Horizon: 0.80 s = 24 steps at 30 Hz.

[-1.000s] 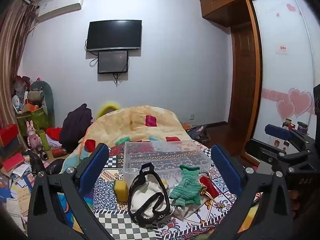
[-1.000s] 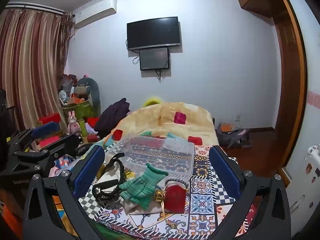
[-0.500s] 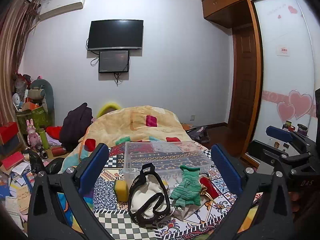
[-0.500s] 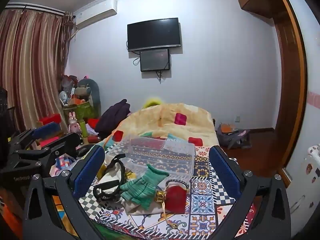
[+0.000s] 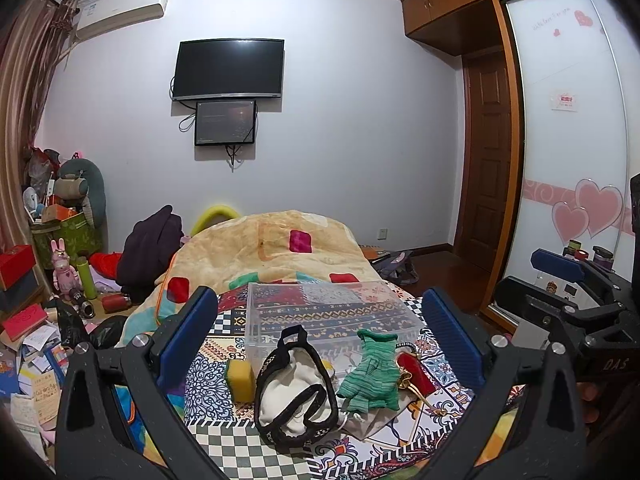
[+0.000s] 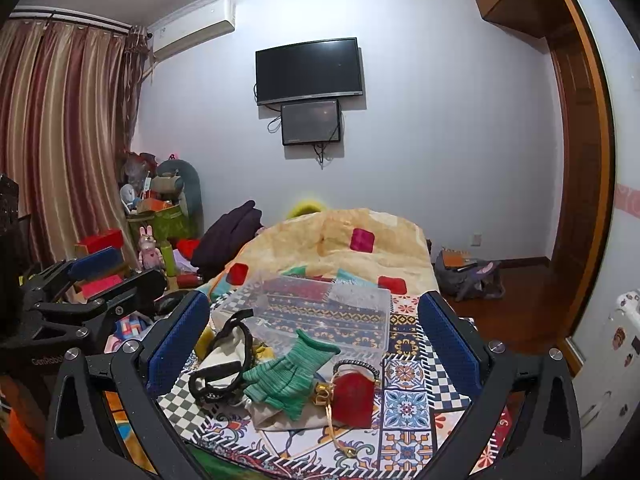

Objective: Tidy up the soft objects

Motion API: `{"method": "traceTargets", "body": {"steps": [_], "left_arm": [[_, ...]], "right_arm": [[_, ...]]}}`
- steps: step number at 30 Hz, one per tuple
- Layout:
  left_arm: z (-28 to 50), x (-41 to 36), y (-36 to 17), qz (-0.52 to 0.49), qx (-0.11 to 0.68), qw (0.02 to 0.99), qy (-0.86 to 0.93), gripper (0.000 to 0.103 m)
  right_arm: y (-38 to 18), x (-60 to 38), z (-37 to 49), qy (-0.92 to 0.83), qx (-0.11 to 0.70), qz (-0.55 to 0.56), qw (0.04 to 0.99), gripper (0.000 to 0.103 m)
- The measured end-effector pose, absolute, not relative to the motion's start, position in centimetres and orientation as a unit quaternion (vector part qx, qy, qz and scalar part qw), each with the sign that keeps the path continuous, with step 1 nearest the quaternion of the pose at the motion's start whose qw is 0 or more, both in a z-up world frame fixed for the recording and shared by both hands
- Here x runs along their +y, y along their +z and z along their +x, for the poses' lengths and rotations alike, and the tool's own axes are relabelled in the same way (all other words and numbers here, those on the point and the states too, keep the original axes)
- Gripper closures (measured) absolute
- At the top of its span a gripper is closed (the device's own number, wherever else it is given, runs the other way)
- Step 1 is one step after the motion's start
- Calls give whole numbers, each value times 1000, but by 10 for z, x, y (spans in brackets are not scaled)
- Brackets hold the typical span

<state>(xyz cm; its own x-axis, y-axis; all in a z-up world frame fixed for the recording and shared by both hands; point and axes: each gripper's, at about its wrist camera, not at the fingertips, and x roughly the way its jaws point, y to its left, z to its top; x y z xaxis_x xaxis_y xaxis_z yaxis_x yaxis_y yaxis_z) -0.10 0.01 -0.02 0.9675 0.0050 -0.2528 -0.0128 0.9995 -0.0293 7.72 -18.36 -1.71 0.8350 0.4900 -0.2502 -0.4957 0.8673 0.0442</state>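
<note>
A clear plastic box (image 5: 328, 316) (image 6: 320, 312) sits on the patterned bedspread. In front of it lie a white bag with black straps (image 5: 294, 392) (image 6: 220, 360), a green knitted glove (image 5: 370, 372) (image 6: 290, 372), a red pouch (image 5: 416, 372) (image 6: 354, 394), a yellow sponge (image 5: 239, 376) and a beige drawstring bag (image 6: 276, 414). My left gripper (image 5: 320, 340) is open and empty, held back from the pile. My right gripper (image 6: 312, 340) is open and empty too. Each gripper shows in the other's view, the right (image 5: 568, 300) and the left (image 6: 80, 292).
A yellow quilt (image 5: 272, 248) covers the far part of the bed. Clutter, boxes and toys (image 5: 48, 280) fill the floor at the left. A wardrobe with sliding doors (image 5: 568, 160) stands at the right. A TV (image 5: 228, 68) hangs on the far wall.
Both views have shifted only slightly. The objects on the bed have not moved, and both grippers stay open.
</note>
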Motion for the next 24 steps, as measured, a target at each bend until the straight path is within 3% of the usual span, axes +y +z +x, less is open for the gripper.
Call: {"method": "traceTargets", "body": {"steps": [24], "left_arm": [[-1,0,2,-16,127,992,3,0]], "right_arm": [[-18,-184,75,260,123,-5,958,0]]}}
